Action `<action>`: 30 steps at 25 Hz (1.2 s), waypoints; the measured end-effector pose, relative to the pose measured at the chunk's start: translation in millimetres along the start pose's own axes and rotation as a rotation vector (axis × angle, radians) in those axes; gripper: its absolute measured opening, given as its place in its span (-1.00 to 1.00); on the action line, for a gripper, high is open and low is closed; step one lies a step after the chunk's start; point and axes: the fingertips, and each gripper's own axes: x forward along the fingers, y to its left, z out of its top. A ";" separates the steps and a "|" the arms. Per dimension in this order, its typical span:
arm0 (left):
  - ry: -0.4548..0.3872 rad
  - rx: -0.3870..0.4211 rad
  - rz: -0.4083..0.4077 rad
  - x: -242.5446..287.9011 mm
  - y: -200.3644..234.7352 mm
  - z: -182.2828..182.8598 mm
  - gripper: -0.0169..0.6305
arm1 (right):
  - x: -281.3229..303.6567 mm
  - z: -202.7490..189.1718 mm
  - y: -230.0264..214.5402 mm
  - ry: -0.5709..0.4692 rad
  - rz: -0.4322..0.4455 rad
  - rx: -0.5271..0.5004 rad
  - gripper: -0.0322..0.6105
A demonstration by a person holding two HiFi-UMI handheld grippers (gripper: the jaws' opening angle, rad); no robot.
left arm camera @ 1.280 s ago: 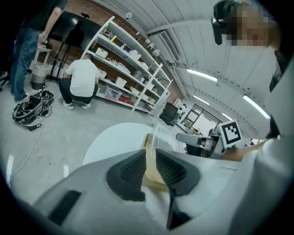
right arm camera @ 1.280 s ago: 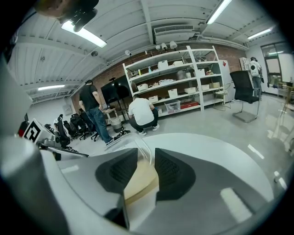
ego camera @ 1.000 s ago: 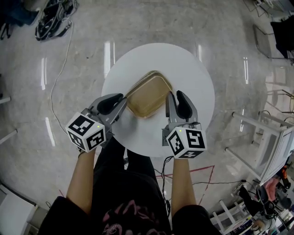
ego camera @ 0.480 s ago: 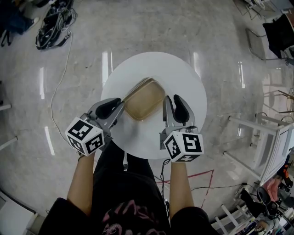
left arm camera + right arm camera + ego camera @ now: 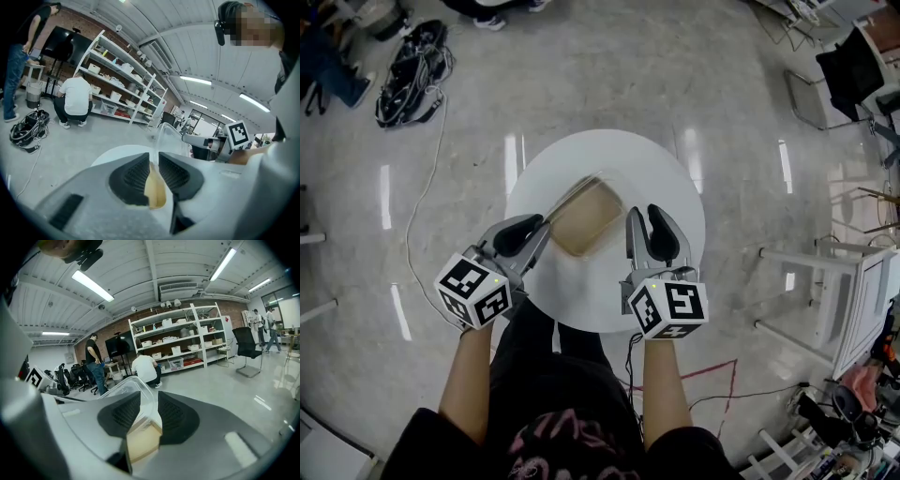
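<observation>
Container (image 5: 586, 217): clear, rounded-rectangular plastic

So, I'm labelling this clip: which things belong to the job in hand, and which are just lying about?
In hand: plastic container, left gripper, right gripper, both shut on it.
Lying about: round table, floor cables, shelves, office chair.

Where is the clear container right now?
In the head view the clear container is mid-frame over the round white table, clamped between the left gripper on its left and the right gripper on its right.
</observation>
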 end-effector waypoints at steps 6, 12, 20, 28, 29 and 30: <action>-0.017 0.031 0.001 -10.0 -23.1 9.6 -0.76 | -22.8 16.3 2.7 -0.035 0.005 -0.006 -0.51; -0.040 0.059 -0.001 -19.1 -44.3 26.7 -0.77 | -41.8 37.7 5.7 -0.067 0.008 -0.012 -0.51; -0.072 0.093 -0.002 -30.5 -66.0 38.0 -0.77 | -64.7 55.6 11.0 -0.108 0.015 -0.026 -0.51; -0.106 0.134 0.005 -46.4 -87.3 55.1 -0.78 | -85.6 76.4 20.0 -0.152 0.031 -0.038 -0.51; -0.112 0.139 0.006 -49.0 -89.1 57.0 -0.78 | -88.0 78.5 21.9 -0.159 0.033 -0.039 -0.51; -0.117 0.144 0.007 -51.7 -90.8 58.6 -0.78 | -90.2 80.5 24.0 -0.165 0.035 -0.041 -0.51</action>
